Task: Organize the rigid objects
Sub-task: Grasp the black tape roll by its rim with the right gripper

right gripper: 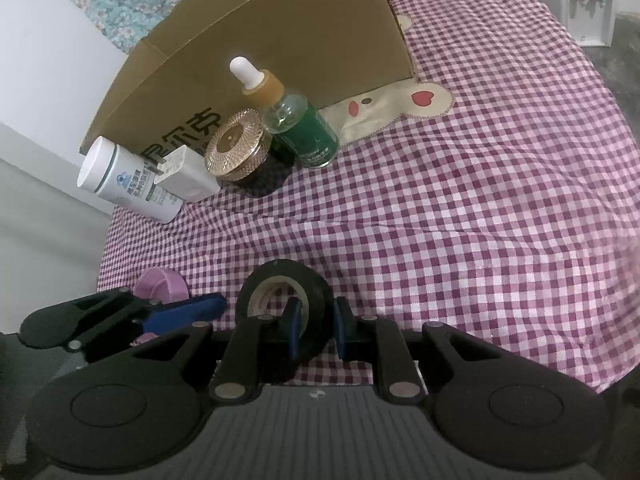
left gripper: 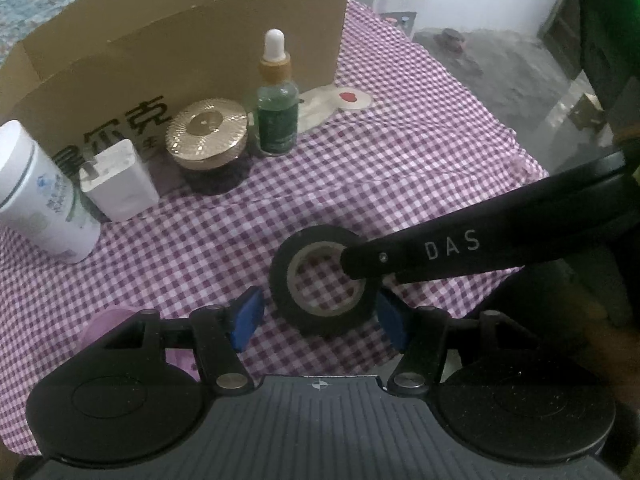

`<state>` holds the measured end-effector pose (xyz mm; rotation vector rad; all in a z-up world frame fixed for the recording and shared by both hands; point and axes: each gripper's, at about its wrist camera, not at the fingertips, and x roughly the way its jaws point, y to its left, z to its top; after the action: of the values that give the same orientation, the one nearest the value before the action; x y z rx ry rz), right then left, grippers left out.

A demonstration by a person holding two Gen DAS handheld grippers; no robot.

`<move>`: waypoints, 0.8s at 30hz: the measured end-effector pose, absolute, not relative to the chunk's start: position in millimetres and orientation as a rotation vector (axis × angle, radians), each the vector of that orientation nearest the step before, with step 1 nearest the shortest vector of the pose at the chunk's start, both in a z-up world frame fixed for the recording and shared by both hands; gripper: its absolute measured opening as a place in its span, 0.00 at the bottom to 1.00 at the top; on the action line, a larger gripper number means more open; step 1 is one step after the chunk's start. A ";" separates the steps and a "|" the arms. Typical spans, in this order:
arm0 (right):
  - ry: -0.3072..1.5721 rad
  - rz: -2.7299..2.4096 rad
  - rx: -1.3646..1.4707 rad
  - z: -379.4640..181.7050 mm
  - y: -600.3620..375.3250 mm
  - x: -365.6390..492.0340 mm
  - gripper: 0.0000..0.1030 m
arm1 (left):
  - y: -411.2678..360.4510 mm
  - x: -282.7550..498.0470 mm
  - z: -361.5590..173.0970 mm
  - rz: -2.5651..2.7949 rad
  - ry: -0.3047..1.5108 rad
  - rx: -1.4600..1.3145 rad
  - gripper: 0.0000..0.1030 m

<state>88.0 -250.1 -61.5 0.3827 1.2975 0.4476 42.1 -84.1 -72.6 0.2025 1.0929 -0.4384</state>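
A black tape roll (left gripper: pixel 320 280) lies on the checked cloth, also in the right wrist view (right gripper: pixel 286 292). My right gripper (right gripper: pixel 316 328) is shut on the roll's wall, one pad inside the hole and one outside. My left gripper (left gripper: pixel 320 316) is open, its blue pads on either side of the roll, not touching it. A row stands before the cardboard box (left gripper: pixel 180 40): white bottle (left gripper: pixel 36 196), white charger (left gripper: pixel 118 180), gold-lidded jar (left gripper: pixel 208 136), green dropper bottle (left gripper: pixel 277 100).
A pink round object (right gripper: pixel 160 286) lies at the cloth's near left edge, by the left gripper (right gripper: pixel 176 316). The table's cloth ends at the right in the left wrist view, with floor (left gripper: pixel 500 60) beyond. A water dispenser (right gripper: pixel 588 8) stands far back.
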 end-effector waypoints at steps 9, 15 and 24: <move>1.303 0.447 0.416 -63.3 -253.6 89.4 0.20 | -91.3 45.6 -77.5 -0.433 1.091 0.220 0.63; 1.305 0.445 0.437 -63.0 -254.4 87.6 0.20 | -91.7 49.8 -81.3 -0.422 1.104 0.215 0.64; 1.297 0.452 0.423 -59.8 -252.2 86.9 0.21 | -92.6 50.7 -82.5 -0.415 1.106 0.229 0.64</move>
<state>86.9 -252.2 -59.8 0.4229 1.2965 0.4522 50.7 -92.6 -82.5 0.2289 1.1063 -0.4154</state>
